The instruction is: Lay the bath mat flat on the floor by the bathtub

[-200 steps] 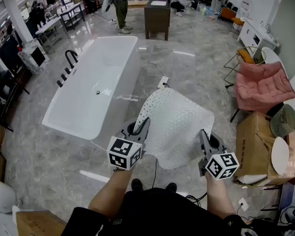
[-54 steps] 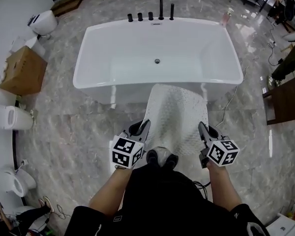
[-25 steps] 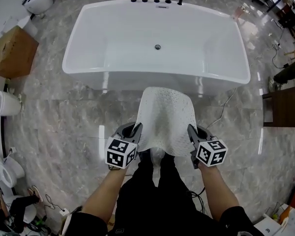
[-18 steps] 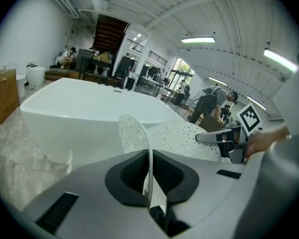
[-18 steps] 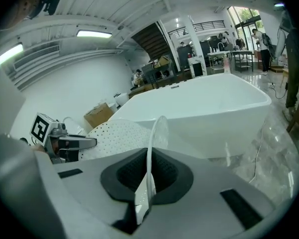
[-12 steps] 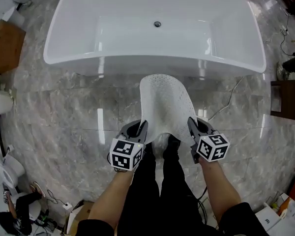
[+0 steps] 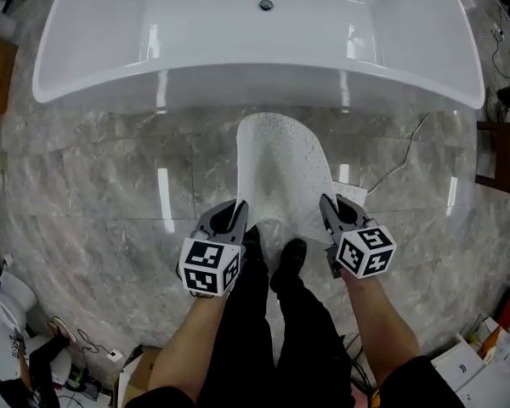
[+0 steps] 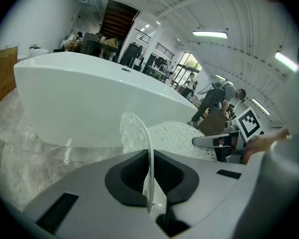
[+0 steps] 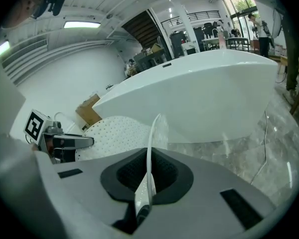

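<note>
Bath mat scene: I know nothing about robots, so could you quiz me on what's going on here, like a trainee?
1. True or false: the left gripper and the right gripper are both empty.
2. The mat has its far end nearest: A) the bathtub B) a door C) a sink.
3. Is the mat lying flat yet?

Key: 1 false, each is shut on a mat edge. 2 A. 3 no, its near edge is held up.
</note>
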A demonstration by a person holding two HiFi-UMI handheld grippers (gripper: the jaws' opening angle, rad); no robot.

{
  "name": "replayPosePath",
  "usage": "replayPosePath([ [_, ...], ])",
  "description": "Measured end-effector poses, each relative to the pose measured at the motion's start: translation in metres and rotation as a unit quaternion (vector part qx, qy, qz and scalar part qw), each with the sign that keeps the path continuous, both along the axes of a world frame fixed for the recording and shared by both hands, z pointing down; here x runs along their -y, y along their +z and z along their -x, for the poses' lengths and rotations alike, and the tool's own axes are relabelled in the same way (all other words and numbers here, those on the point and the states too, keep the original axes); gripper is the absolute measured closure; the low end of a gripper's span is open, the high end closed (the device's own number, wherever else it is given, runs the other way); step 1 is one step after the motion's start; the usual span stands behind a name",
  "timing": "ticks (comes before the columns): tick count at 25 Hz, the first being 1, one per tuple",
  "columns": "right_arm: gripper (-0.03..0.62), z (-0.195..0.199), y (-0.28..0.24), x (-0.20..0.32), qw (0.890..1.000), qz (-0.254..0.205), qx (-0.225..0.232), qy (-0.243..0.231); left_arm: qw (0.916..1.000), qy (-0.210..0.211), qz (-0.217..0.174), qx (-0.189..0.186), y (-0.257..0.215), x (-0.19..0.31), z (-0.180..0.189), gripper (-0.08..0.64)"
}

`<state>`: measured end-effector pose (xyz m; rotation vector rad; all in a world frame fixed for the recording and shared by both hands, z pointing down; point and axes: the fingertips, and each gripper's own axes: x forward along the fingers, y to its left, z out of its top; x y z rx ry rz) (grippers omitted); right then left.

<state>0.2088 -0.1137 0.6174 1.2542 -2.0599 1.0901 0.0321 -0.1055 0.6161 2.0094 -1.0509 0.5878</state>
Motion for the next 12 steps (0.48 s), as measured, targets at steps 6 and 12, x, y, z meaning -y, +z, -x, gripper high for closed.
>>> replayPosePath([
  [6,0.569,0.002,0.07,-0.003,1.0,0.013,0.002,-0.014,0.9997,-0.012,0.013,0.016,0.061,0.004,0.003,0.538],
  [12,0.569,-0.008,0.122,-0.007,0.999,0.017,0.001,-0.029,0.9988,-0.03,0.019,0.033,0.102,0.002,0.016,0.538],
])
